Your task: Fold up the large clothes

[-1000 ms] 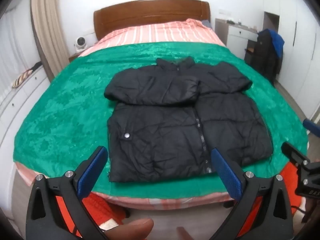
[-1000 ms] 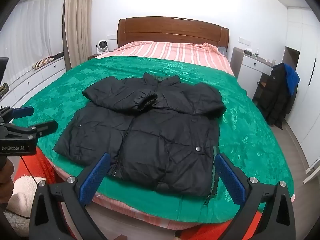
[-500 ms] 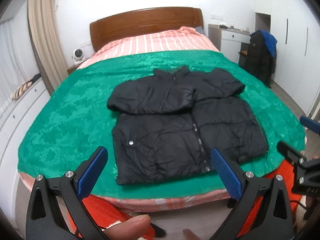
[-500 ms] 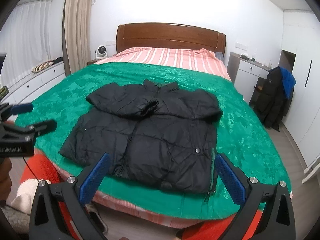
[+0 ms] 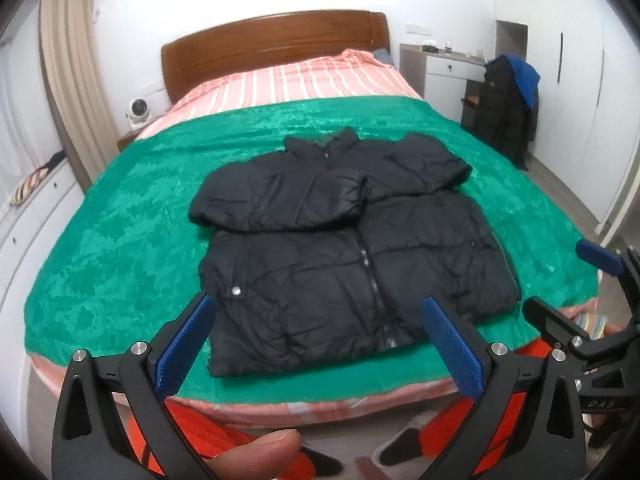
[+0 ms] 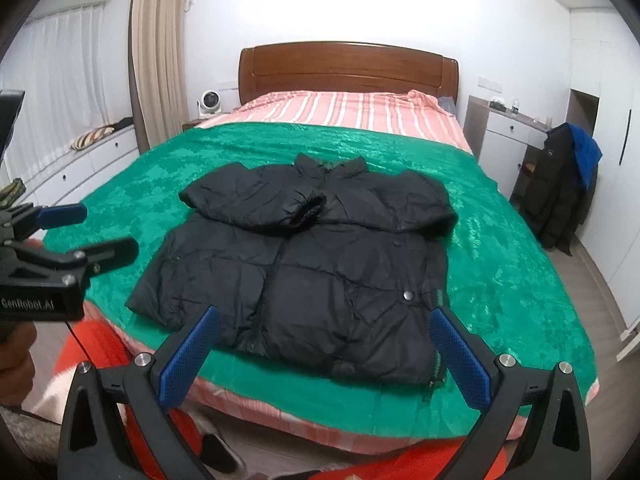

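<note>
A black puffer jacket (image 5: 344, 248) (image 6: 304, 256) lies front up on the green blanket (image 5: 132, 240) (image 6: 500, 248), zipped, with both sleeves folded across its chest. My left gripper (image 5: 318, 312) hangs open in the air before the bed's foot, short of the jacket's hem, holding nothing. My right gripper (image 6: 324, 322) is likewise open and empty, off the bed's foot. The left wrist view catches the right gripper (image 5: 568, 280) at its right edge; the left gripper (image 6: 86, 230) appears at the left edge of the right wrist view.
The bed has a wooden headboard (image 6: 348, 68) and striped pink sheet (image 6: 344, 110). A dark coat hangs on a chair (image 6: 560, 192) to the right, by white drawers (image 6: 504, 136). A low white cabinet (image 6: 80, 160) runs along the left. Slippers (image 6: 218, 456) and red fabric lie on the floor.
Both grippers have drawn back and risen from the bed's foot, so the jacket looks smaller and farther. The jacket itself has not moved.
</note>
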### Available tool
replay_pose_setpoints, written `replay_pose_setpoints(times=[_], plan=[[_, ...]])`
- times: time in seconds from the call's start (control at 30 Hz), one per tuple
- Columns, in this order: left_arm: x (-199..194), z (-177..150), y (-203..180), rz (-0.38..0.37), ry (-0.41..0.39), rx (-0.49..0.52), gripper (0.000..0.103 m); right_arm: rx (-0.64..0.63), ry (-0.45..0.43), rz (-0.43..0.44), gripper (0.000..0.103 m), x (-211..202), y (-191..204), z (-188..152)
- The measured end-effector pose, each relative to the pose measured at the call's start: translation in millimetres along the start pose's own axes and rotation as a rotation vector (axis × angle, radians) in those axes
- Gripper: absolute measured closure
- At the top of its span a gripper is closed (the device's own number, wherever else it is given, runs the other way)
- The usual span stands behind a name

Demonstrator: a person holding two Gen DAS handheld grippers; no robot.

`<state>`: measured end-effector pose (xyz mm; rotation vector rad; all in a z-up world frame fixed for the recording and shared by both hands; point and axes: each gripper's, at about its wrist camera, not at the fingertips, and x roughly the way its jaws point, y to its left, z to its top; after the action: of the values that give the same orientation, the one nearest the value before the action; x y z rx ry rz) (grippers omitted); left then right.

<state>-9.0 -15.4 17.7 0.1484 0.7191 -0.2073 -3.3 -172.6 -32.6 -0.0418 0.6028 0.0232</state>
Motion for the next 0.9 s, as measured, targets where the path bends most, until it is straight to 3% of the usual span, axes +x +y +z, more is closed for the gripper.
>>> replay_pose_setpoints(times=[0.2, 0.47, 0.9], plan=[[-4.4, 0.2, 2.9, -0.021, -0.04, -0.034, 0.0, 0.002, -0.028, 0.01, 0.0, -3.9, -2.3, 4.7], [-8.8, 1.1, -1.7, -0.018, -0.071, -0.006, 0.0, 0.024, -0.043, 0.008, 0.0, -6.9, -4.5, 7.1], [-0.4, -1.1, 3.7, -0.031, -0.045, -0.031, 0.0, 0.017, -0.036, 0.016, 0.0, -2.9, -2.0, 5.5]])
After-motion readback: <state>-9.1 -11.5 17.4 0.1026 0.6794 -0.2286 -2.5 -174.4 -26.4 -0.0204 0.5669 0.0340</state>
